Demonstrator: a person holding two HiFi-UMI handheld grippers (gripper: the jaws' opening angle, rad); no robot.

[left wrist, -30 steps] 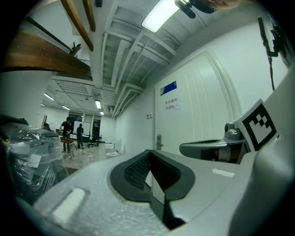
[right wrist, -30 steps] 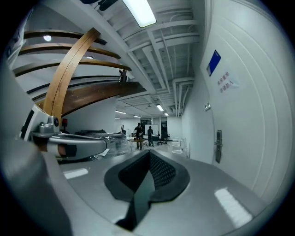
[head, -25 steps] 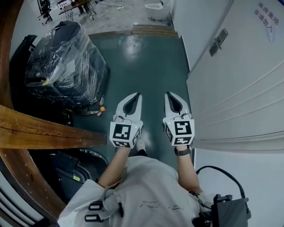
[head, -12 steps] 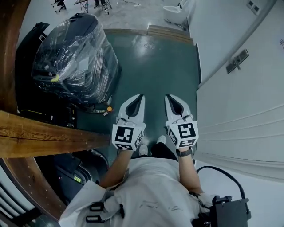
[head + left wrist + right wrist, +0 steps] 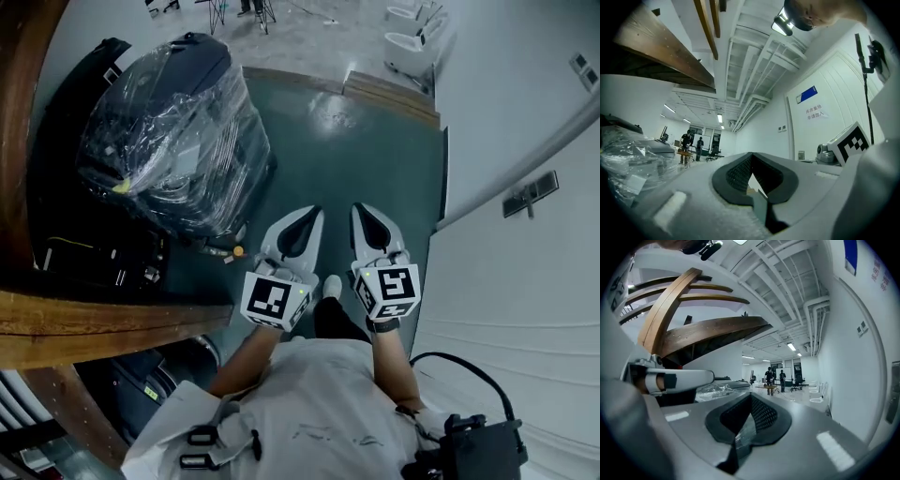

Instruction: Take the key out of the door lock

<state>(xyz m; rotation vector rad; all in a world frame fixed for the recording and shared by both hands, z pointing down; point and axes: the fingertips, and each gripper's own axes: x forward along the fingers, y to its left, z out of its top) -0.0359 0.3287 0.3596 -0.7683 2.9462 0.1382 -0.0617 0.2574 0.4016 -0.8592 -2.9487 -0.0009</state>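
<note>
The white door fills the right side of the head view, and its dark lock plate sits well off to the right of both grippers. No key can be made out. My left gripper and right gripper are held side by side over the green floor, pointing forward and away from the door. The left gripper is shut and empty. The right gripper has its tips still together; its jaws are just starting to open, with nothing between them.
A dark machine wrapped in clear plastic stands at the left. A curved wooden beam runs below it. White fixtures and a raised step lie at the far end. Several people stand far off.
The view has swung: the lock plate has slid right and lower in the picture, and the wrapped machine looks nearer. Both grippers stay side by side, a little closer together.
</note>
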